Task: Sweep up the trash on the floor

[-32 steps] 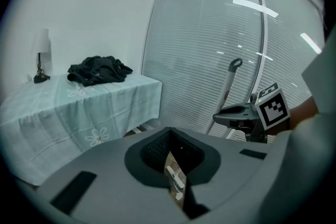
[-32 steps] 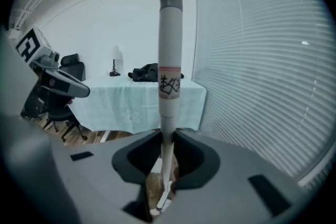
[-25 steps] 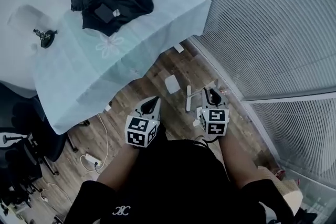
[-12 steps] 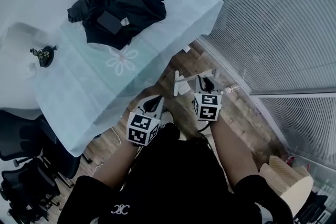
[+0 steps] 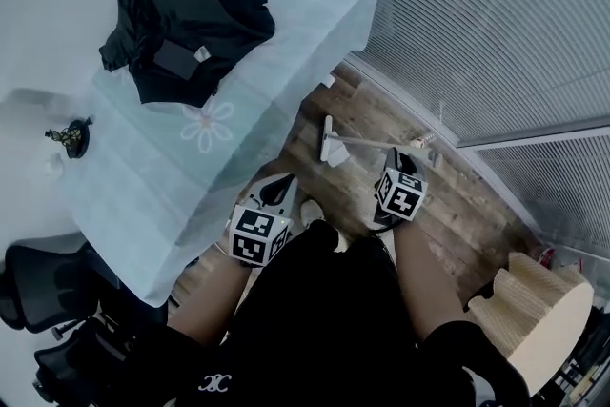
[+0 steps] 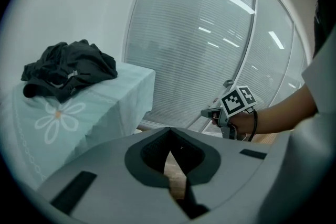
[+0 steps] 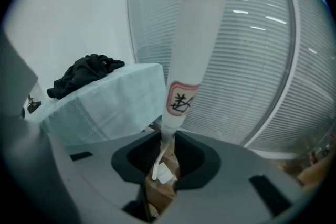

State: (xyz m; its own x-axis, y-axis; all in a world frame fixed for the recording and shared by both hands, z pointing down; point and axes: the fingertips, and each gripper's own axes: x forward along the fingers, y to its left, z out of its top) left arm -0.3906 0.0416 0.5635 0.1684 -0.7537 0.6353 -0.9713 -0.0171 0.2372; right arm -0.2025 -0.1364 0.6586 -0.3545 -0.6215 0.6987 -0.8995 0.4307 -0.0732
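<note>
My right gripper (image 5: 405, 160) is shut on the white handle (image 7: 194, 44) of a broom, which carries a red-framed label. In the head view the thin handle (image 5: 376, 144) runs left from that gripper to the white broom head (image 5: 330, 148) over the wooden floor (image 5: 457, 205). Through the right jaws a white paper scrap (image 7: 167, 176) shows on the floor by the broom's lower end. Another white scrap (image 5: 329, 81) lies near the table corner. My left gripper (image 5: 277, 192) hangs beside the tablecloth, shut with nothing in it (image 6: 170, 153). The right gripper (image 6: 231, 107) also appears in the left gripper view.
A table under a pale blue cloth (image 5: 219, 138) fills the left, with a black jacket (image 5: 181, 14) and a small dark object (image 5: 69, 136) on it. A glass wall with blinds (image 5: 477, 24) runs along the right. A beige wicker piece (image 5: 534, 300) stands lower right, office chairs (image 5: 57, 300) lower left.
The right gripper has moved right and away from the left one, and the broom head has swung out to its left. The whole view has shifted with the person.
</note>
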